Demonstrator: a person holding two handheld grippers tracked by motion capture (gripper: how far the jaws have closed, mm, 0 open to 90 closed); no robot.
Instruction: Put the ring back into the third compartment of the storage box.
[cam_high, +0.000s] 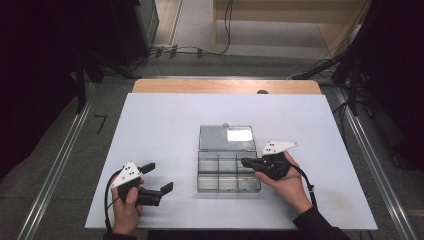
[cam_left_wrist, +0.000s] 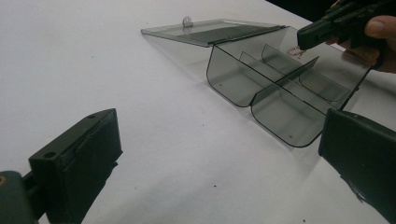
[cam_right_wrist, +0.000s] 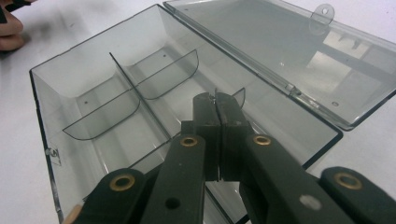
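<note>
Box (cam_high: 229, 172) lies crosswise, lid (cam_high: 226, 138) flat behind.

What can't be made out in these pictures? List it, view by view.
- Right gripper view: the shut right tongs cover the spot where they meet a divider of the box, so whether they pinch it is hidden.
- High view: a glare patch on the lid hides what is under it, and the compartments are too small to check.
- Left gripper view: the open left tongs are cut off by the bottom and right edges.
</note>
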